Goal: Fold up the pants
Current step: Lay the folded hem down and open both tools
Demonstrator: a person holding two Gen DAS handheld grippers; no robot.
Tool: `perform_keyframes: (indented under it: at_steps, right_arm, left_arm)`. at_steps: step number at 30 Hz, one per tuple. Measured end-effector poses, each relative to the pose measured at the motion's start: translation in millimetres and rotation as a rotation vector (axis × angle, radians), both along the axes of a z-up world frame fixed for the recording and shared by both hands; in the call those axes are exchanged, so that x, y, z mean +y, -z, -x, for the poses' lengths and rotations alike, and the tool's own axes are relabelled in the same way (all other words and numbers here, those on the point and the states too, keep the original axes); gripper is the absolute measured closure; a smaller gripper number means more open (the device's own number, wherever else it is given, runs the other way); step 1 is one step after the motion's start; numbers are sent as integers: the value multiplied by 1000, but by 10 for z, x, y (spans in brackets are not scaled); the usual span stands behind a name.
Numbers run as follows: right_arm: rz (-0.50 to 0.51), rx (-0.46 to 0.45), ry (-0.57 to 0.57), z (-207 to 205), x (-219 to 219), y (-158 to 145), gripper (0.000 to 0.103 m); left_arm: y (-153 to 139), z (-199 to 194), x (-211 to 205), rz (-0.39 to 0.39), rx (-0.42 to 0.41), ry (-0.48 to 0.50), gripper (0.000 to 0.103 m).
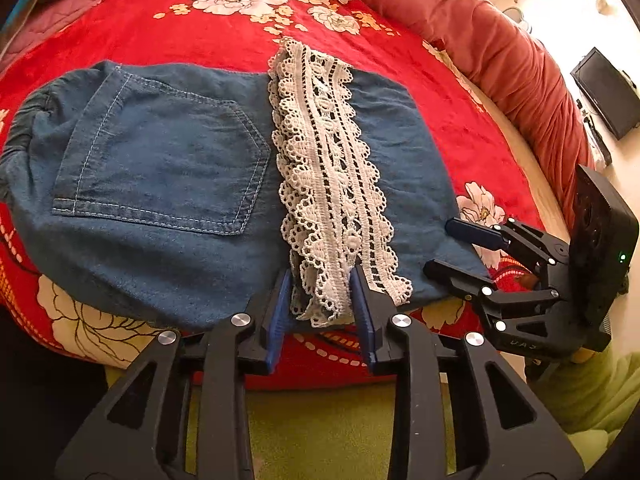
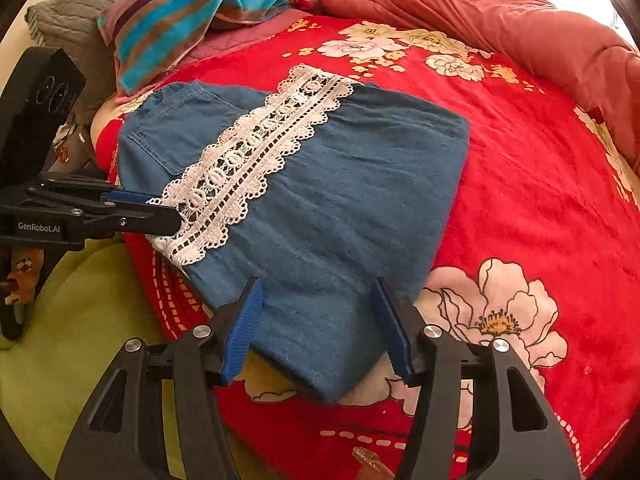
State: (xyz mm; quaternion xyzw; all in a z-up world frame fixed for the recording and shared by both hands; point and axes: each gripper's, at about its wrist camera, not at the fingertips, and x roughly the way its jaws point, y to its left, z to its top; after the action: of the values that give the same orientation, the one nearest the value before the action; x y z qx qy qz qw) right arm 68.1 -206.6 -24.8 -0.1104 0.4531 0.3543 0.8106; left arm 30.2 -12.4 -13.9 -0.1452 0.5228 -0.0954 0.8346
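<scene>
Blue denim pants (image 1: 160, 160) lie folded on the bed, back pocket up, with a white lace hem (image 1: 328, 168) running across them. My left gripper (image 1: 320, 272) is at the near end of the lace, and the bunched lace fills the narrow gap between its blue pads. From the right wrist view, the left gripper (image 2: 160, 208) pinches the lace edge (image 2: 248, 152) at the bed's side. My right gripper (image 2: 317, 280) stands open, its fingers straddling the near corner of the folded denim (image 2: 340, 200) without pressing it. In the left wrist view the right gripper (image 1: 440, 246) sits at the pants' right edge.
A red floral blanket (image 2: 540, 200) covers the bed. A rumpled orange-red duvet (image 2: 480, 12) lies along the far side. A striped pillow (image 2: 180, 12) and a grey pillow (image 2: 72, 12) sit at the head. Green floor (image 1: 320, 432) lies below the bed edge. A dark screen (image 1: 604, 92) stands at right.
</scene>
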Motion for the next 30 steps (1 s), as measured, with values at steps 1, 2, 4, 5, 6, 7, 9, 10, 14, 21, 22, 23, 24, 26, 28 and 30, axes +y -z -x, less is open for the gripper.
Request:
perform_keyframes:
  at_steps: [1,2,4,5,6,7,9,10,14,21,22,23,24,26,28,30]
  right_arm:
    - [-3,4,2,-2,1,-3,47]
    - [-7,8,6,-10,-2,-12,47]
    - [-17,12,10,-15,-8,-39,47]
    - [-21,13,12,-15,-19,-51,47]
    - [-26,14,15,-14,-32,-64,47]
    - [-30,14,17,-13,-39,-77,47]
    - [-41,14,24,-12,-66,-104,46]
    - [-43,14,27,-14,-74,-114,42]
    - [-62,10,41,-24,-133,-183,36]
    - [-76,-13,66,-38,-186,-279,26]
    - [-77,-16,67,-40,-191,-290,26]
    - [-79,-22,72,-43,-198,-310,26]
    - [-81,-25,75,-42,-203,-325,26]
    - [-81,-32,83,-49,-212,-357,21]
    - [-90,-49,100,-50,-234,-401,10]
    - [-98,-50,104,-67,-247,-432,10]
  left_arm:
    - [-5,-10,-18,-2,-1,0,81]
    - [-7,-9,-17,-4,-3,-1,81]
    - [-14,-7,-22,-8,-7,-4,81]
    - [-18,0,-29,-11,-9,-5,80]
    - [-23,0,-33,-15,-11,-5,80]
    - [-33,2,-42,-23,-14,-5,80]
    - [-50,17,-35,-30,-21,-4,79]
    - [-59,17,-35,-34,-25,-5,79]
    - [-97,44,-34,-49,-40,-12,76]
    - [-203,107,-16,-85,-80,-18,62]
    - [-220,119,-21,-94,-86,-18,59]
    - [-240,130,-27,-104,-94,-18,55]
    - [-259,137,-30,-113,-101,-18,53]
    - [-290,138,-42,-126,-111,-20,47]
    - [-323,148,-29,-134,-121,-27,42]
    - [-354,159,-13,-144,-132,-36,37]
